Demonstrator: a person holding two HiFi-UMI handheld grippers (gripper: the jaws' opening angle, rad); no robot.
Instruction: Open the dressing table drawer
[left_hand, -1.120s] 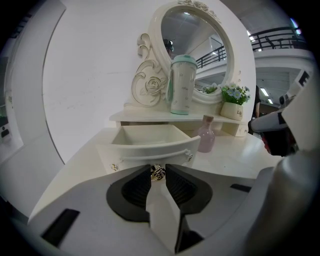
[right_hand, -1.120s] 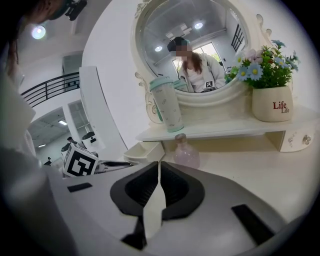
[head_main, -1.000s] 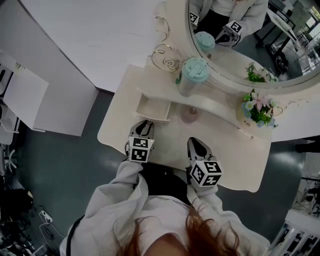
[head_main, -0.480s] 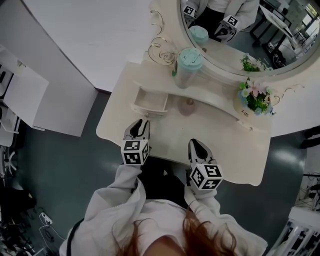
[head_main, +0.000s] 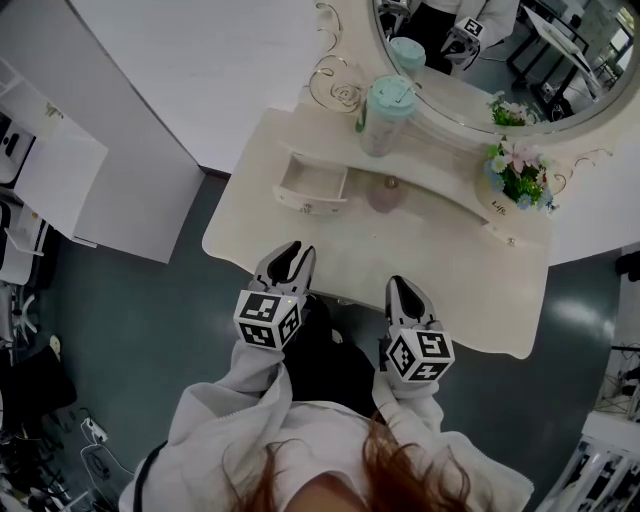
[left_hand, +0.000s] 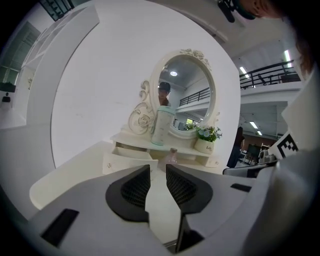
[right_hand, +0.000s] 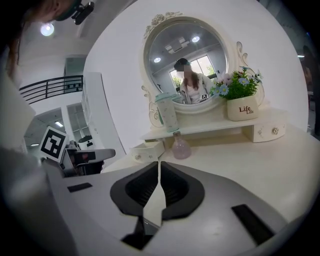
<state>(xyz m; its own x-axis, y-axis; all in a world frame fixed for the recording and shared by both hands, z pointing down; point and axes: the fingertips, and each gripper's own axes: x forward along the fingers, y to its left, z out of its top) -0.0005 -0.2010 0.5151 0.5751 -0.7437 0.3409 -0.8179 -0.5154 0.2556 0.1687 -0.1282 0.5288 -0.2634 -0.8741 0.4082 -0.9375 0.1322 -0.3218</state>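
The cream dressing table has a small left drawer pulled out, showing its bare inside; it also shows in the left gripper view and the right gripper view. My left gripper hovers over the table's near edge, well short of the drawer. Its jaws have just been opening and stand open with nothing between them. My right gripper hangs beside it over the near edge, shut on nothing.
On the shelf above the drawer stands a mint-lidded cup. A pink bottle sits on the tabletop below it, and a flower pot on the right. The right drawer is closed. An oval mirror rises behind.
Both grippers have drawn back from the open drawer towards the person, the left one also lifting. The drawer has stayed pulled out.
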